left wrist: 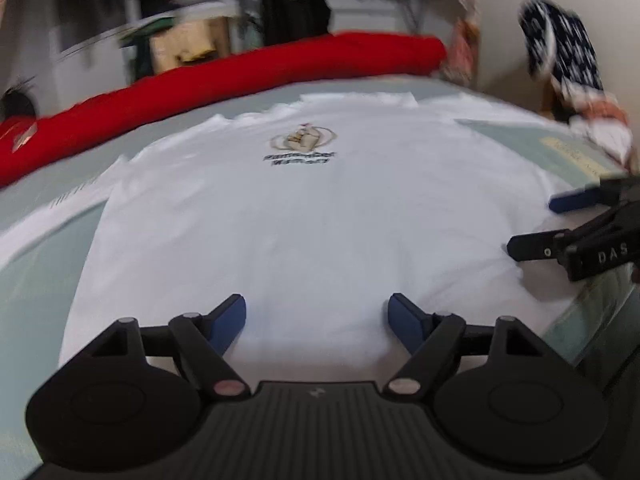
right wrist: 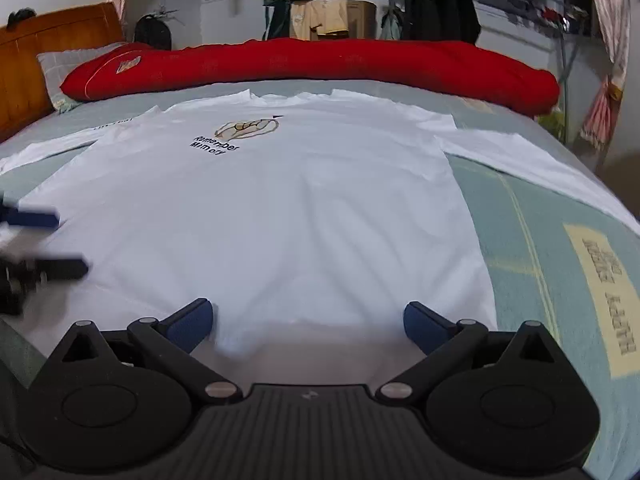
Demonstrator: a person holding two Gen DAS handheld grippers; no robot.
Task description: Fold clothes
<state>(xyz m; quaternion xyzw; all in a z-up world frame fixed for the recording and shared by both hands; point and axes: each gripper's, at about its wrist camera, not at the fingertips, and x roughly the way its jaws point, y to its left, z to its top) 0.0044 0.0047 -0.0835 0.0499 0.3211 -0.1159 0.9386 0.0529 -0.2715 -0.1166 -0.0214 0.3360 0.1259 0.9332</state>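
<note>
A white T-shirt (left wrist: 304, 216) (right wrist: 256, 216) with a small printed logo (right wrist: 244, 130) lies spread flat, front up, on the bed. Its sleeves reach out to both sides. My left gripper (left wrist: 318, 320) hovers over the shirt's near hem, jaws wide apart, with nothing between its blue pads (left wrist: 230, 320). My right gripper (right wrist: 308, 322) stands open over the same hem further right, where the cloth edge puckers slightly by the left pad (right wrist: 192, 322). Each gripper shows at the edge of the other's view: the right gripper (left wrist: 560, 222) and the left gripper (right wrist: 44, 242).
A long red bolster (right wrist: 320, 64) lies across the far side of the bed. A wooden headboard (right wrist: 24, 64) and a grey pillow (right wrist: 64, 64) are at the far left. The pale green sheet (right wrist: 520, 240) carries a yellow label at the right. Hanging clothes (right wrist: 436, 4) stand behind.
</note>
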